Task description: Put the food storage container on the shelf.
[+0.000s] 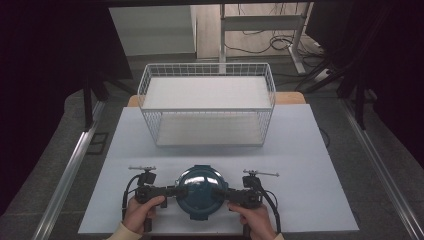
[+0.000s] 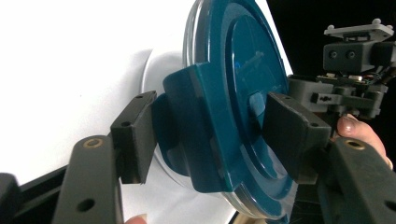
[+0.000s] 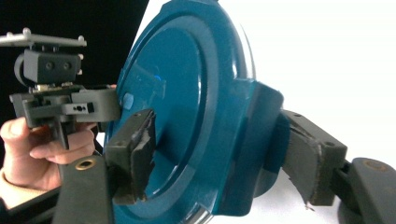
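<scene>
A: Location of the teal lidded pot [image 1: 200, 192]?
B: Near the front edge of the tabletop [image 1: 310, 200], centred; white wire basket [image 1: 207, 102] well behind it.
A: Grippers?
B: Left gripper [image 1: 176, 190] straddles its left handle, jaws not pressing. Right gripper [image 1: 220, 194] is clamped on its right handle

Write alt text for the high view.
Two hand-held grippers, left gripper and right gripper, flank a round teal lidded container at the near edge of a white table. Behind it stands an empty white wire basket.
</scene>
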The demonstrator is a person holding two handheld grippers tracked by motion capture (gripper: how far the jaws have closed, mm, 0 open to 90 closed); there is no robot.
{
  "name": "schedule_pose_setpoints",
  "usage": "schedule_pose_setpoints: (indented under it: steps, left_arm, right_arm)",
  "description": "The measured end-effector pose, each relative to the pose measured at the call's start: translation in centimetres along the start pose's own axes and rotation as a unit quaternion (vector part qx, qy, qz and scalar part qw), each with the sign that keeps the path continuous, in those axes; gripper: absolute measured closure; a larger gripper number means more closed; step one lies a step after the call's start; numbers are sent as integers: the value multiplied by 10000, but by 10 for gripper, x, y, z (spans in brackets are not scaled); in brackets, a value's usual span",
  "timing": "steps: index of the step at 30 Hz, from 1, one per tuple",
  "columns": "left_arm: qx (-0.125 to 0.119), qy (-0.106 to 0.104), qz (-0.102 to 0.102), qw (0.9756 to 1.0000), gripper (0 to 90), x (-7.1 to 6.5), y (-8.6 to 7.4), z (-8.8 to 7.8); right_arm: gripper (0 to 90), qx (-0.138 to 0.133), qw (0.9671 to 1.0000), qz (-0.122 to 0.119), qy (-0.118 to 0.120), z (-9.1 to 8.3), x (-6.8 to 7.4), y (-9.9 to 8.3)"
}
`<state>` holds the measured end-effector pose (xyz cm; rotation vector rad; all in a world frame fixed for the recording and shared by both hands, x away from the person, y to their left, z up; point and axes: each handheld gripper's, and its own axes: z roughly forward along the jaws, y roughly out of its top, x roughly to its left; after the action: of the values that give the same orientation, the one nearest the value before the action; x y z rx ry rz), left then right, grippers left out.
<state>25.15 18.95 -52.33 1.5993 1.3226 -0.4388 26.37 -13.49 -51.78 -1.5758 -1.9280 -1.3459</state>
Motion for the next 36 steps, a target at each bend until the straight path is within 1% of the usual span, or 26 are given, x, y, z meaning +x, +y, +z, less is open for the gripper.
schedule_pose_setpoints:
  steps: [1, 3, 8, 9, 10, 11, 12, 13, 14, 16, 18, 21, 22, 24, 26, 28, 31, 36]
  left_arm:
    - [-18, 5, 3, 10000, 383, -1, 0, 0]
    - [-28, 13, 11, 10000, 386, -2, -1, -1]
    - [-44, 3, 60, 10000, 403, -4, -3, -5]
    - [-71, -10, 55, 10000, 414, -3, -3, -7]
    - [-108, -36, 47, 9999, 414, -3, -3, -7]
    - [-115, -43, 74, 9999, 426, -4, -3, -8]
    - [-110, -30, 151, 9998, 426, -5, -3, -9]
    - [-107, -17, 190, 9998, 426, -7, -3, -9]
    - [-106, 3, 228, 9997, 427, -8, -3, -8]
    - [-97, -1, 240, 9997, 427, -9, -4, -7]
    - [-96, -16, 236, 9997, 428, -10, -4, -7]
    - [-129, -35, 237, 9996, 428, -12, -3, -10]
    - [-154, -38, 247, 9996, 427, -14, -3, -11]
    - [-194, -41, 335, 9992, 427, -18, -2, -15]
    - [-251, -64, 413, 9988, 426, -22, -1, -18]
    - [-285, -99, 447, 9985, 426, -25, 0, -20]
    - [-319, -135, 522, 9980, 426, -28, 2, -21]
    - [-382, -122, 657, 9970, 426, -32, 7, -24]
  right_arm:
    - [343, -23, 10000, 49, 34, -1, -1, 0]
    - [349, -43, 10000, 50, 51, -2, -1, 0]
    - [385, -85, 9999, -45, 62, -5, 3, 0]
    - [406, -108, 9999, -65, 74, -7, 5, 3]
    - [406, -108, 9999, -65, 74, -7, 5, 3]
    - [417, -123, 9997, -215, 73, -10, 8, 5]
    - [417, -123, 9997, -215, 73, -10, 8, 5]
    - [417, -148, 9994, -306, 49, -11, 9, 5]
    - [415, -169, 9993, -334, 36, -12, 11, 6]
    - [414, -188, 9989, -419, 13, -14, 11, 7]
    - [414, -195, 9988, -442, 3, -14, 11, 7]
    - [414, -222, 9983, -533, -1, -16, 13, 7]
    - [414, -250, 9978, -607, -1, -17, 16, 8]
    - [414, -296, 9970, -718, 5, -19, 21, 8]
    - [414, -357, 9954, -884, 0, -22, 28, 10]
    - [414, -384, 9940, -1028, -16, -26, 33, 11]
    - [414, -407, 9923, -1173, -39, -30, 37, 14]
    - [415, -423, 9907, -1297, -26, -32, 42, 18]
